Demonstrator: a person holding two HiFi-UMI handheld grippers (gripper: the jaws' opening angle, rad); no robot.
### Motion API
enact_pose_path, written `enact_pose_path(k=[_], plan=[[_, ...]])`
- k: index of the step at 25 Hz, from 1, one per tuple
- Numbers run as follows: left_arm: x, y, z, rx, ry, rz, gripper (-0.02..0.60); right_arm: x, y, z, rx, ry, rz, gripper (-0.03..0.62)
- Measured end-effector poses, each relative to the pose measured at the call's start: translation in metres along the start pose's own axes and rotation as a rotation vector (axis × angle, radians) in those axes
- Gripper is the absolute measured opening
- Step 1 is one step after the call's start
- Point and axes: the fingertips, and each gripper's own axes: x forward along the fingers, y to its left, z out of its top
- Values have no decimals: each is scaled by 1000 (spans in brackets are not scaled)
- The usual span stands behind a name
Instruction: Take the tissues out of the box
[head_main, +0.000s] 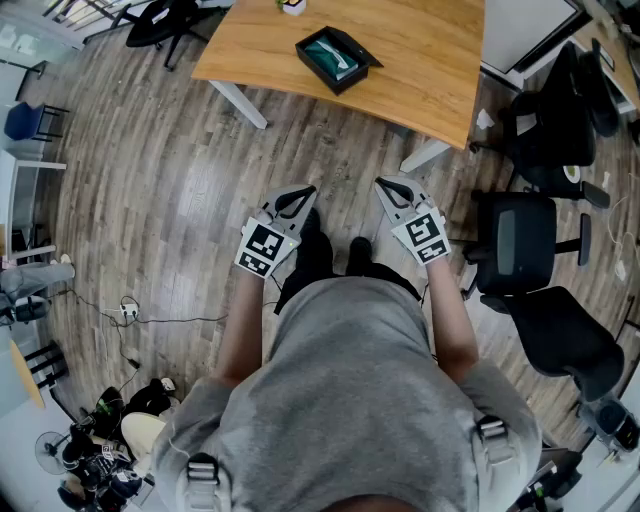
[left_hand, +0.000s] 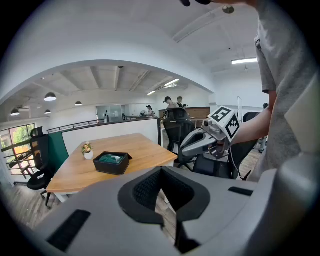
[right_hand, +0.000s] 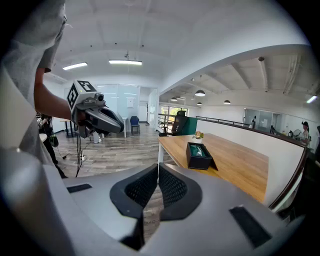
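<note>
A black tissue box (head_main: 337, 58) with teal tissue showing in its open top sits on the wooden table (head_main: 420, 80), well ahead of me. My left gripper (head_main: 297, 200) and right gripper (head_main: 392, 190) are held side by side in front of my body over the floor, short of the table. Both are shut with nothing between the jaws. The left gripper view shows its jaws (left_hand: 161, 170) closed and the box (left_hand: 111, 163) far off. In the right gripper view the jaws (right_hand: 158, 167) are closed and the box (right_hand: 199, 156) lies ahead to the right.
Black office chairs (head_main: 525, 240) stand to the right of me and by the table's right end (head_main: 555, 120). A small flower pot (left_hand: 87, 149) sits on the table beyond the box. Cables and a power strip (head_main: 125, 312) lie on the wood floor at left.
</note>
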Motion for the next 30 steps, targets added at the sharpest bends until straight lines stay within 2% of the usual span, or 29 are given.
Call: enact_pose_path(k=[21,30], plan=[[-9,-5,6,-3,-18,-6,18,-9,2,7,-6,-33,9,17],[-14,-8,10,-18,-53,-25,21,-8,9,9,-10,-42,17,54]])
